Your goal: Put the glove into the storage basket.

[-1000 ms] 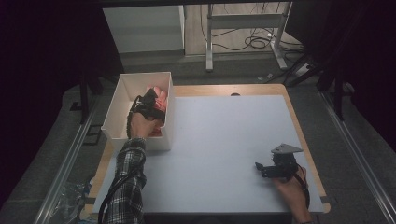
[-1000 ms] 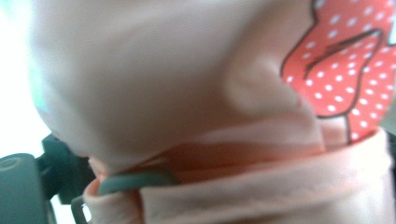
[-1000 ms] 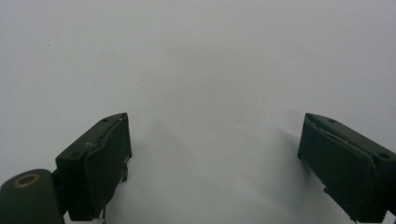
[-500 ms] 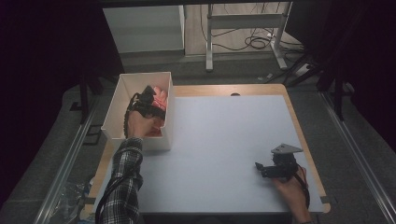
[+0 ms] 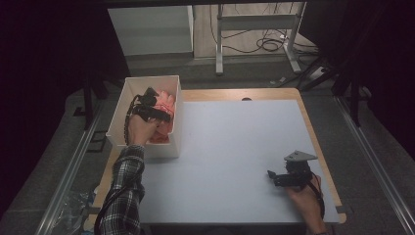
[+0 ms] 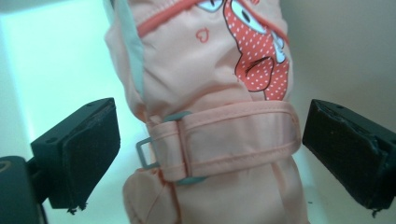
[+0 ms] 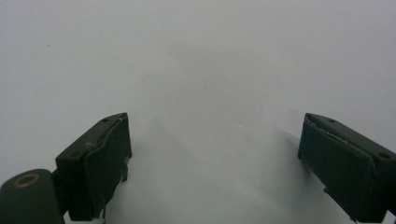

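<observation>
Left gripper (image 6: 208, 154) gapes astride one pink mitten (image 6: 210, 93) in one white box (image 5: 128, 93)

The mitten (image 6: 219, 107) is showing peach-pink with a red, white-dotted figure and a grey buckle. The box (image 5: 117, 117) is looking white, the sleeve (image 5: 122, 196) plaid.

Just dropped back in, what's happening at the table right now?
A person holds a gripper in each hand. The left gripper is down in the white box at the table's far left, jaws open on either side of a pink glove with a strap and buckle, not yet closed on it. The right gripper rests near the front right of the white table top, jaws open, nothing between them.
</observation>
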